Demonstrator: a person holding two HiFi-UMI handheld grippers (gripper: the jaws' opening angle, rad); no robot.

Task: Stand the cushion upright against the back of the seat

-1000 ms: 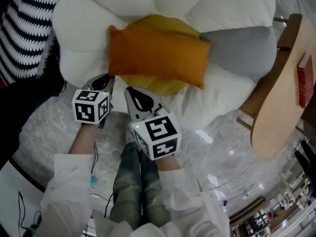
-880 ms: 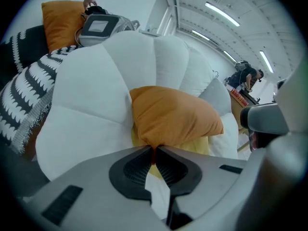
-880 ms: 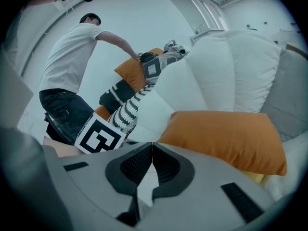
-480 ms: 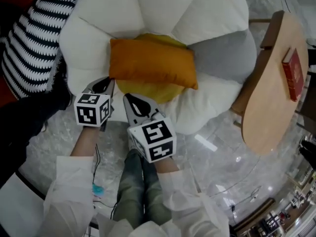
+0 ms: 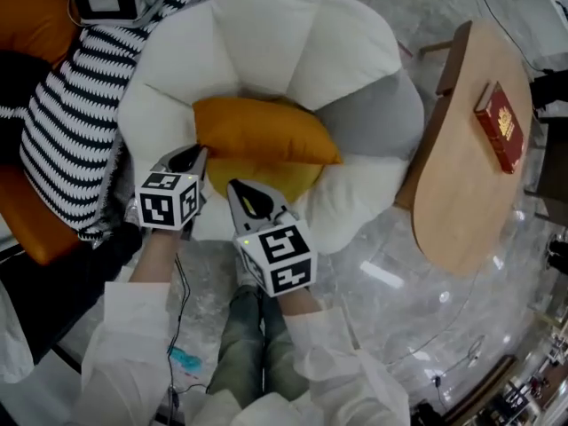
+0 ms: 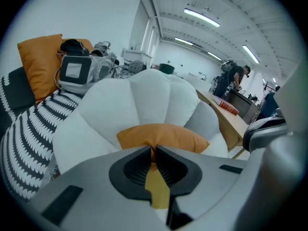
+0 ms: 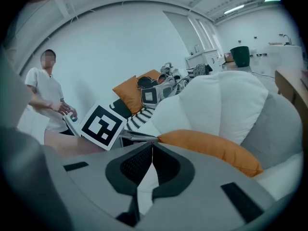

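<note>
An orange cushion (image 5: 262,131) rests on the yellow centre of a white petal-shaped seat (image 5: 266,34), its far long edge against the back petals. Both grippers hang in front of the seat's near edge, apart from the cushion. My left gripper (image 5: 191,153) is shut with nothing in it, and past its tips the left gripper view shows the cushion (image 6: 163,136). My right gripper (image 5: 240,187) is also shut and empty. It points at the cushion's (image 7: 211,146) near left corner, with the left gripper's marker cube (image 7: 102,125) beside it.
A wooden table (image 5: 453,193) with a red book (image 5: 499,124) stands right of the seat. A black-and-white striped cushion (image 5: 75,122) and an orange sofa (image 5: 27,25) lie to the left. A person (image 7: 45,95) stands further off. The floor (image 5: 399,282) is glossy.
Both grippers have risen and drawn back from the seat, still shut. The cushion has stayed where it was, and more of the room shows round the seat.
</note>
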